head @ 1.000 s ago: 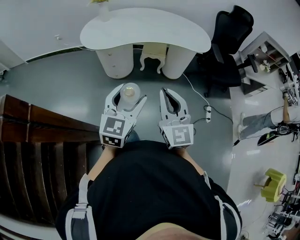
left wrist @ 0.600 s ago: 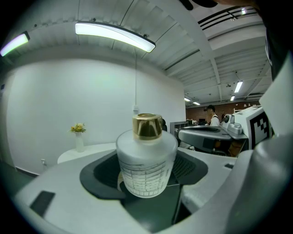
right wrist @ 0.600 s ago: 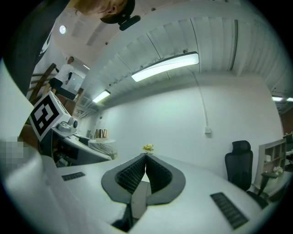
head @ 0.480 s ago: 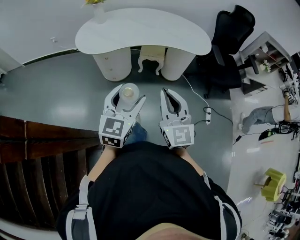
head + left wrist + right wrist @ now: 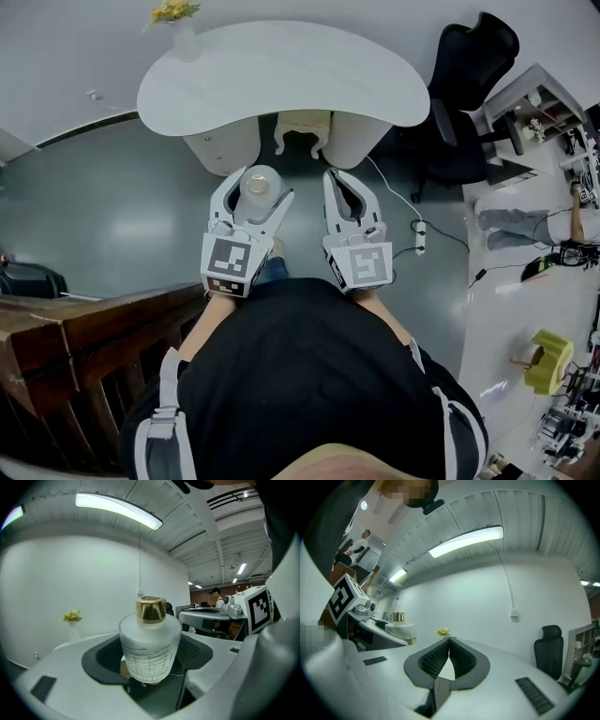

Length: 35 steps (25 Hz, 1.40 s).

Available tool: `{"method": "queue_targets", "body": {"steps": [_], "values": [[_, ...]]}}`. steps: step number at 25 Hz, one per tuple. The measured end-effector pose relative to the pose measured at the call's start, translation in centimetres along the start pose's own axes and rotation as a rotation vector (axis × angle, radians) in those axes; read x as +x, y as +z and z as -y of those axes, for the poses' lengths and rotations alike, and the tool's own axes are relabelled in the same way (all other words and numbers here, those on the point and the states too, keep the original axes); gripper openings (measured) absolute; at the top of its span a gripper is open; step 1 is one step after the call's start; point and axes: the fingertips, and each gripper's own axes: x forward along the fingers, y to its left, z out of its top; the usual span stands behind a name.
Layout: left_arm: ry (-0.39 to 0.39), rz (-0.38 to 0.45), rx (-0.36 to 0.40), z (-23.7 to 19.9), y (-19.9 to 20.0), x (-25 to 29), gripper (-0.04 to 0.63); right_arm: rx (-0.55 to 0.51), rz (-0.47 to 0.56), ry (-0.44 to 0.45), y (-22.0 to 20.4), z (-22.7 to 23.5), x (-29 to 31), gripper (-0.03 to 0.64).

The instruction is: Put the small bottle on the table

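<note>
A small frosted white bottle (image 5: 150, 649) with a gold cap (image 5: 151, 609) stands upright between the jaws of my left gripper (image 5: 251, 199), which is shut on it. From the head view the bottle (image 5: 260, 185) shows as a pale round top held in front of the person's body. My right gripper (image 5: 350, 203) is beside it on the right, shut and empty, its pads (image 5: 461, 659) meeting at the tips. The white curved table (image 5: 281, 70) lies ahead of both grippers, with its near edge just beyond their tips.
A vase of yellow flowers (image 5: 176, 26) stands at the table's far left end. A pale stool (image 5: 302, 127) sits under the table between two round pedestals. A black office chair (image 5: 464, 94) is at the right. A dark wooden railing (image 5: 66, 352) runs at the lower left.
The person has walked toward the table, which now looks larger and closer. The railing has slid down and left in view. Both grippers keep their pose, the bottle still held.
</note>
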Motion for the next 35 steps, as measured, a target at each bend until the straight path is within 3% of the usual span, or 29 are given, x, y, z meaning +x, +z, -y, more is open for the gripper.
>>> {"method": "queue_targets", "body": {"steps": [16, 35], "values": [[-0.099, -0.008, 0.017, -7.4, 0.3, 9.2, 0.333, -0.017, -0.019, -0.075, -1.7, 3.3, 10.2, 0.021], [-0.077, -0.039, -0.008, -11.1, -0.7, 13.3, 0.333, -0.011, -0.008, -0.052, -3.0, 5.4, 15.7, 0.021]]}}
